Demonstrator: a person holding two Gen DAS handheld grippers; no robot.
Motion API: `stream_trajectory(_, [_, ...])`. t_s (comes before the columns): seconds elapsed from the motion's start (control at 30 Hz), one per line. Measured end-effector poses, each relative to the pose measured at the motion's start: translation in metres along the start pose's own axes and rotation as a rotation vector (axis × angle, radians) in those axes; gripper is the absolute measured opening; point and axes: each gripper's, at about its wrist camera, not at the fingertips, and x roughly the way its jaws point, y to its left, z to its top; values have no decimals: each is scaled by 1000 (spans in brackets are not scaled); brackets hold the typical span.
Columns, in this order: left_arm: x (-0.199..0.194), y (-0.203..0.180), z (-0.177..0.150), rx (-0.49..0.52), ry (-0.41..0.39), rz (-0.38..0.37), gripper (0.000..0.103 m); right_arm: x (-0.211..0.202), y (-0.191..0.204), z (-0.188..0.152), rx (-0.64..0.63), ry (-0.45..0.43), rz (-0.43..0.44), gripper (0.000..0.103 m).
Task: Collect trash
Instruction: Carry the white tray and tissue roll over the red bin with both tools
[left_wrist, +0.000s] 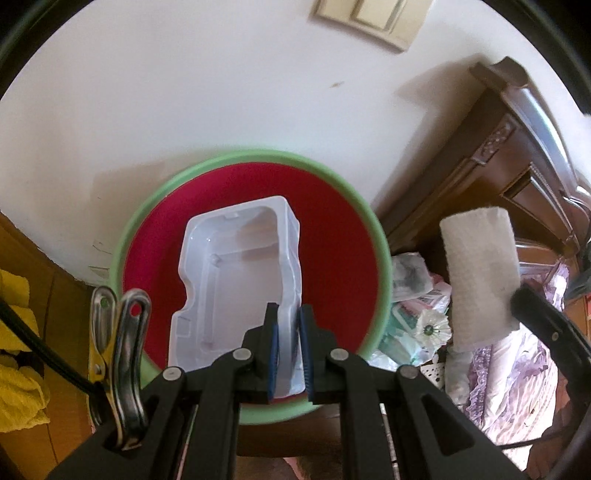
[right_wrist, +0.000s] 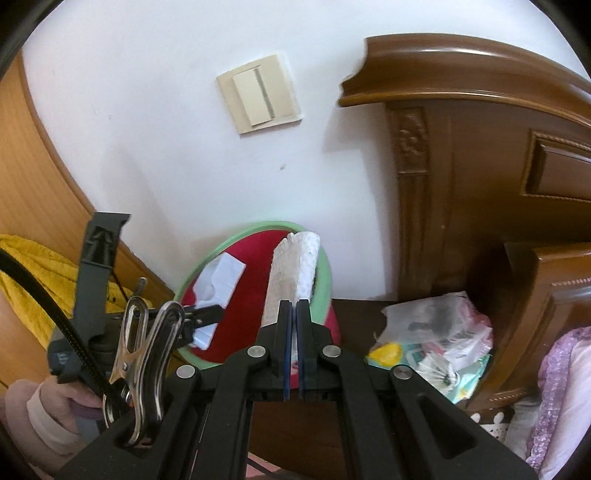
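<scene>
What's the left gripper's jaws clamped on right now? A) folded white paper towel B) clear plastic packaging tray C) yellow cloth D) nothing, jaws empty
B: in the left wrist view the left gripper has its jaws closed on the edge of the clear plastic tray, held over the green-rimmed red bin; the white paper towel is in the right gripper.

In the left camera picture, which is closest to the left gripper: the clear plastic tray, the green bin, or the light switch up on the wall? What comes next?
1. Clear plastic tray: held between the left gripper fingers, over the bin.
2. Green bin: just beneath and behind the tray, by the wall.
3. Light switch: farthest, high on the wall.
</scene>
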Motion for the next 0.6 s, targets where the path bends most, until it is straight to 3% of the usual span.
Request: stream_trajectory(0.6, [65,16,22,29,107,1,11,87,33,-11,28,152,-37,3])
